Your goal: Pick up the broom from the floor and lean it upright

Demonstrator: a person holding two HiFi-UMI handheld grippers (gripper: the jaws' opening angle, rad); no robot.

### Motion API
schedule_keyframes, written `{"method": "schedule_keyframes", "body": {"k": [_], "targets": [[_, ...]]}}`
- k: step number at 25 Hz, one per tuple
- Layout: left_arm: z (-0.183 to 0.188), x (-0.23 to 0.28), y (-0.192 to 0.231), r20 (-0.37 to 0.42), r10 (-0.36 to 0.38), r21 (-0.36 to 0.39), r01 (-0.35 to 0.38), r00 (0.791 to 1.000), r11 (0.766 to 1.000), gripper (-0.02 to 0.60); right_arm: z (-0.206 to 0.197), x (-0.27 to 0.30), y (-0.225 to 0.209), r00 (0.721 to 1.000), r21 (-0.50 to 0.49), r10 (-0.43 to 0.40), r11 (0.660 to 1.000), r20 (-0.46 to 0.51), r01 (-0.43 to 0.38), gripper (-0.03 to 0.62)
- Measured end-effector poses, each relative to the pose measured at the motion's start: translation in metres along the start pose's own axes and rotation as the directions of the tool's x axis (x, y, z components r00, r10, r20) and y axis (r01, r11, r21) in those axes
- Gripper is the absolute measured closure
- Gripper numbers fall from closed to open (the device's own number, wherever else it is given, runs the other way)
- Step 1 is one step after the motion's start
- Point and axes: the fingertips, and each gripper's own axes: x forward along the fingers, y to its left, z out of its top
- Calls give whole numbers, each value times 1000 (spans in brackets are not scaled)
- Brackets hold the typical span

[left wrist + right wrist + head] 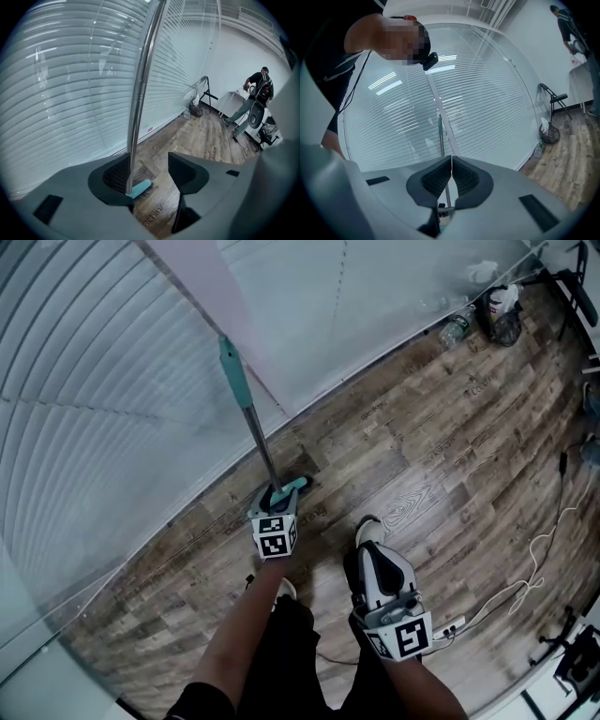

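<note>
The broom stands upright, its pole (255,427) leaning on the blind-covered glass wall, teal grip (230,367) at the top and teal head (287,490) on the wood floor. My left gripper (276,498) is low on the pole, just above the head. In the left gripper view its jaws stand wide apart (150,171); the pole (139,93) runs close by the left pad and nothing presses on it. My right gripper (373,563) hangs further back on the right, apart from the broom. Its pads meet (451,176) with nothing between them, and the pole (441,138) shows beyond them.
A plastic bottle (457,329) and a dark bag (502,320) lie at the wall's far end. White cables (536,563) and a power strip (452,625) trail over the floor at right. A folding stand (205,91) and a person (258,93) are far off.
</note>
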Motion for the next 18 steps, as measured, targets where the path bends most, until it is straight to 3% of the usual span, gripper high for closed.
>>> {"method": "schedule_keyframes", "body": {"k": [4, 7, 13, 18], "targets": [[11, -23, -13, 20, -25, 5, 25, 999, 1000, 328, 2, -12, 0, 999, 17, -42, 999, -5, 42, 574], [26, -52, -12, 39, -24, -4, 24, 999, 1000, 328, 6, -20, 10, 998, -26, -63, 998, -11, 62, 574], [49, -134, -34, 37, -71, 135, 65, 997, 989, 328, 27, -54, 36, 993, -49, -97, 994, -64, 94, 575], [81, -197, -52, 58, -109, 184, 97, 992, 978, 328, 79, -60, 66, 999, -127, -36, 991, -14, 34, 574]]}}
